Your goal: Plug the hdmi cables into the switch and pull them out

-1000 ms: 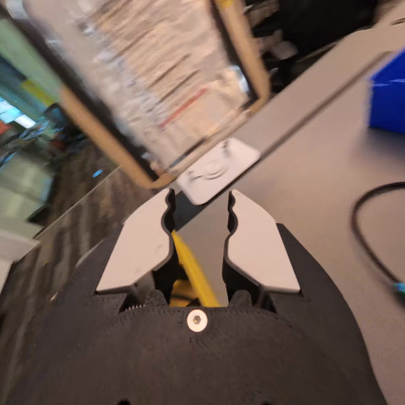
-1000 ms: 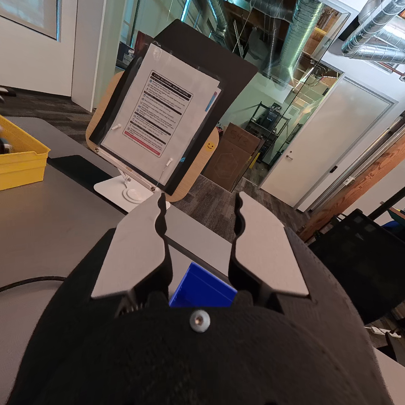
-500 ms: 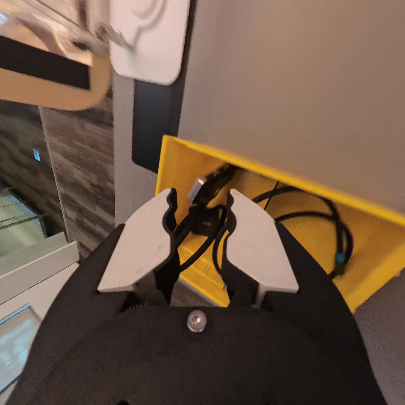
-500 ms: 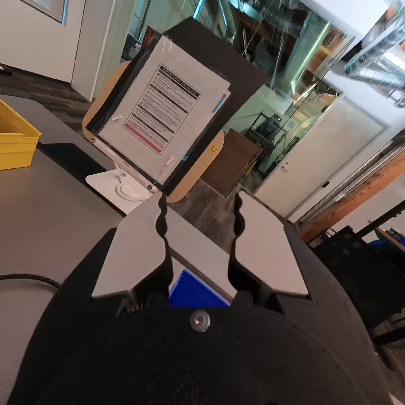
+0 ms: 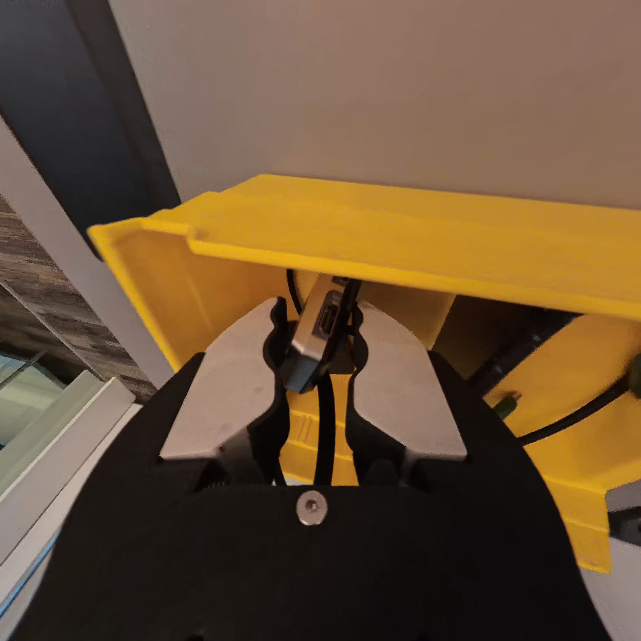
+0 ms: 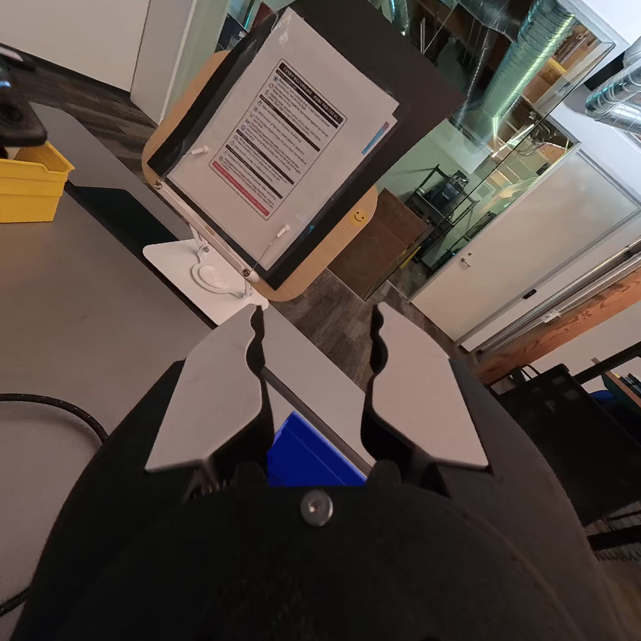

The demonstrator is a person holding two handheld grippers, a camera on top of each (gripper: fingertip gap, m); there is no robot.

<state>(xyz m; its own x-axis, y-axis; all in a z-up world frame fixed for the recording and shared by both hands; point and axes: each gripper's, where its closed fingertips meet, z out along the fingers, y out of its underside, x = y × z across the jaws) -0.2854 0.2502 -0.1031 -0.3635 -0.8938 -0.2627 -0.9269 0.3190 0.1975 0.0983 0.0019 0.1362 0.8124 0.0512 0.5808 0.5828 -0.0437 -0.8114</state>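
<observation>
A small silver hdmi switch (image 5: 312, 333) with a black end lies tilted inside the yellow bin (image 5: 381, 236), with a port on its side facing me. Black cables (image 5: 324, 433) run around it, and one with a green tip (image 5: 506, 406) lies to the right. My left gripper (image 5: 319, 305) is open inside the bin, its fingers on either side of the switch. Whether they touch it is unclear. My right gripper (image 6: 315, 312) is open and empty, held above the blue bin (image 6: 308, 458). The yellow bin also shows far left in the right wrist view (image 6: 27, 187).
A black cable (image 6: 69, 412) loops on the grey table (image 6: 69, 295) at the left. A document stand (image 6: 277, 156) on a white base stands at the table's far edge. Beyond the edge are floor, a glass wall and a black chair (image 6: 572, 433). Spacing between my two grippers at the tips: around 50 centimetres.
My left gripper has swung from the document stand down into the yellow bin and closed in around the switch. My right gripper has stayed open and shifted only slightly.
</observation>
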